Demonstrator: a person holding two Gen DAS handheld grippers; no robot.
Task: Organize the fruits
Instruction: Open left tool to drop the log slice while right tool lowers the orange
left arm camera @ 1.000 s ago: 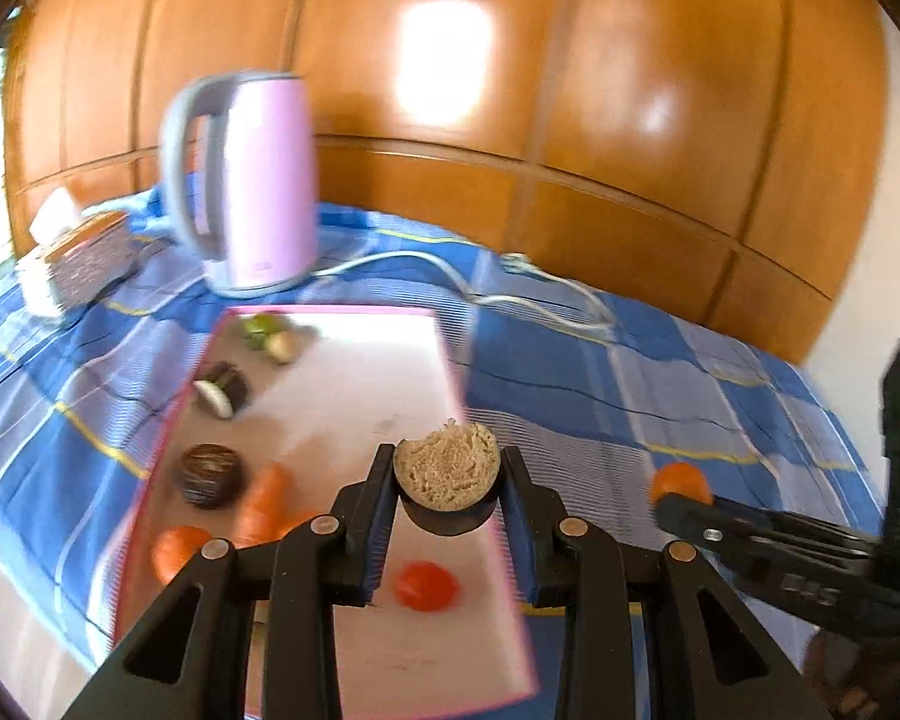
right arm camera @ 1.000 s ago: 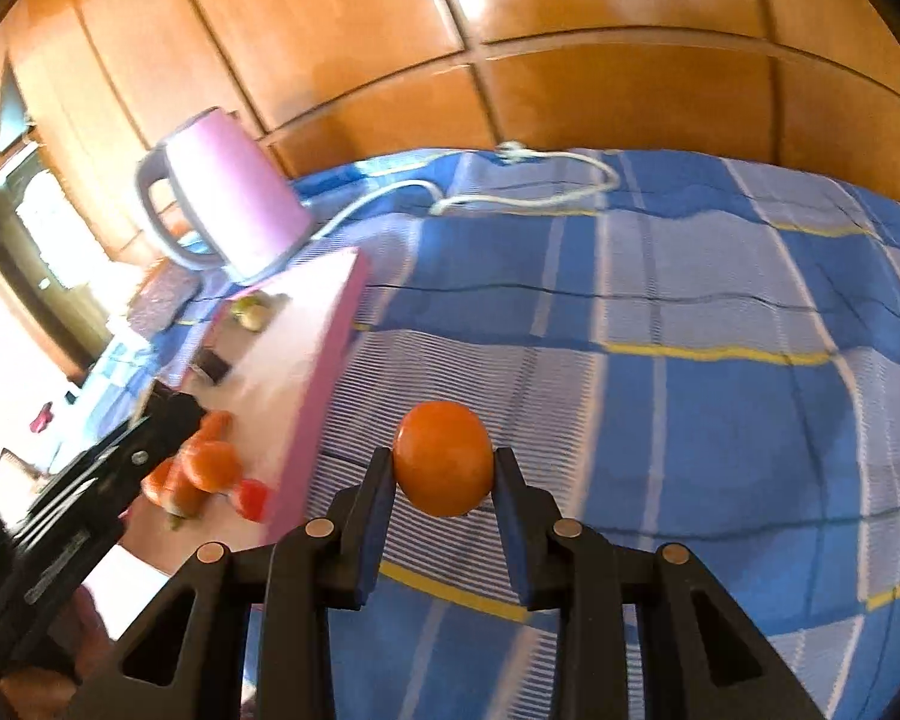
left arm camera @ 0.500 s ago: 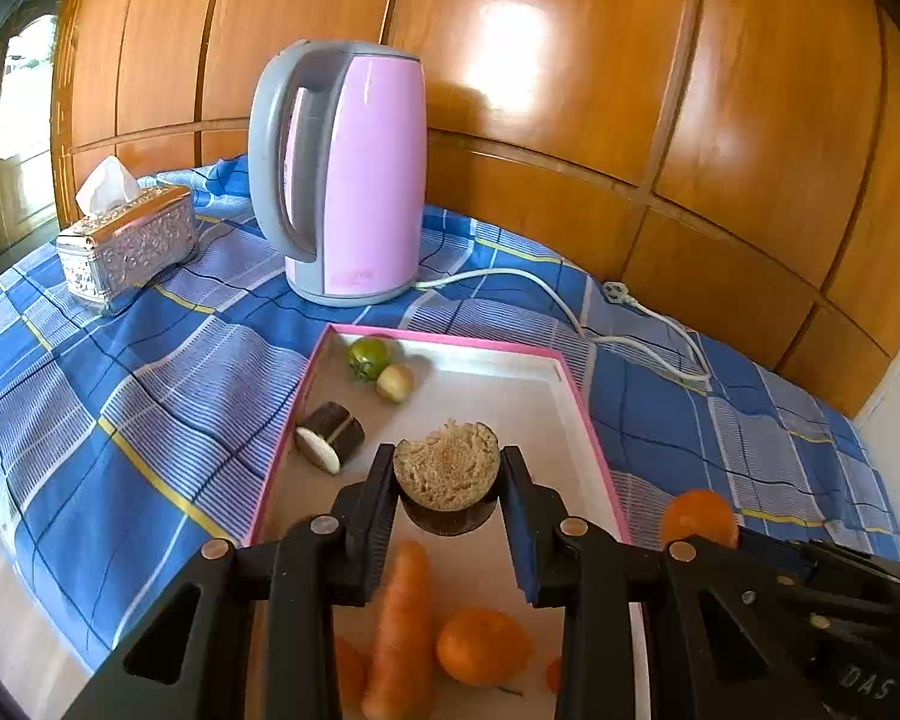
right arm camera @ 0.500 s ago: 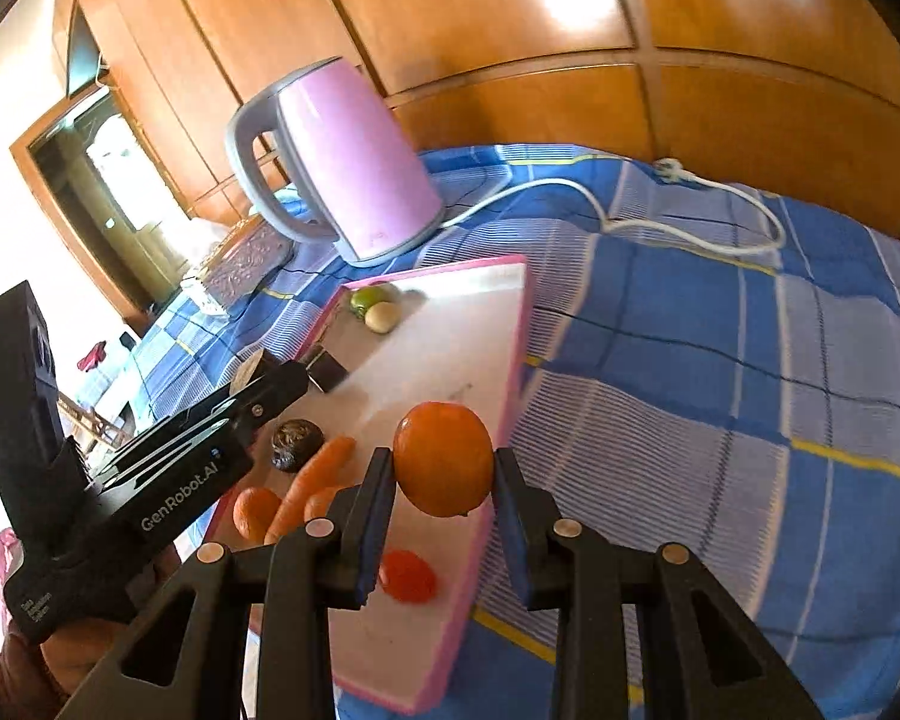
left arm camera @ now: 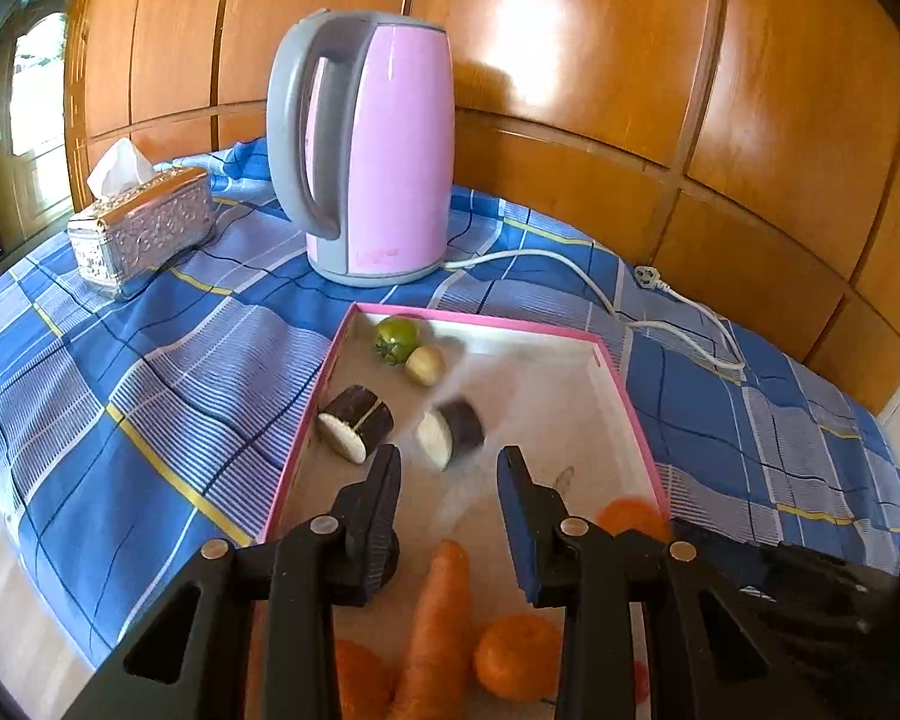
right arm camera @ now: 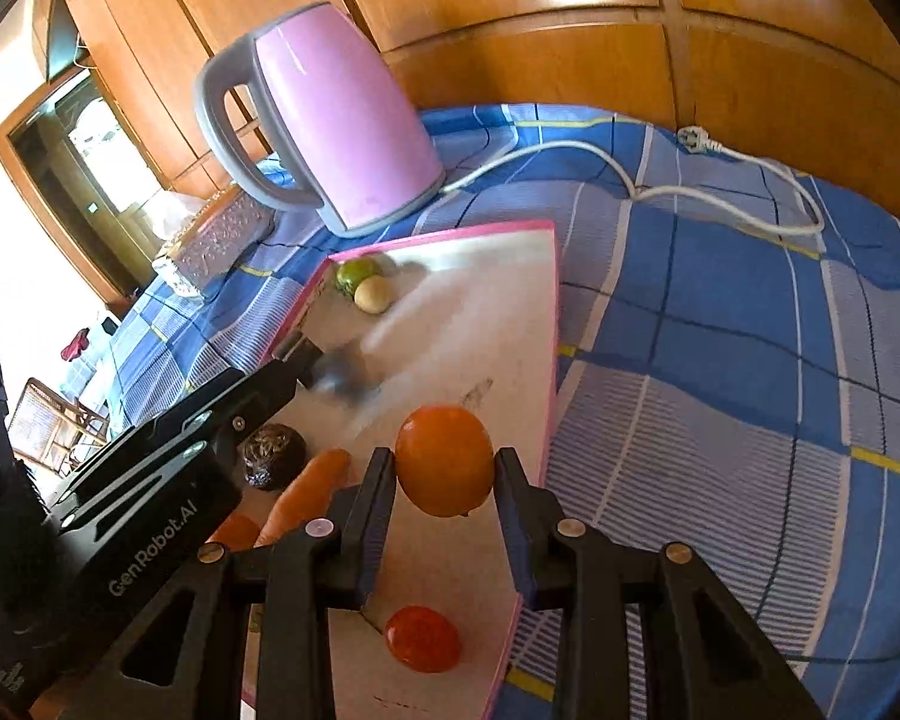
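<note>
My left tongs stood wide, empty, above the tray; a blurred, seemingly eggplant piece lay beyond. Right tongs gripped an orange at centre frame for placing.

— The wall panelling looks like varnished wood, glossy enough to throw back a bright patch of light. And the kettle?

— Smooth plastic, a soft sheen on the pink body, matt on the grey handle. The tablecloth is woven checked cloth, matt and a little rumpled.

— The tissue box appears to be embossed silvery metal (paper tissue poking out on top).

— The tray has a matt white floor, scuffed. The orange is smooth with a slight shine; the gripper fingers look like matt black plastic.
</note>
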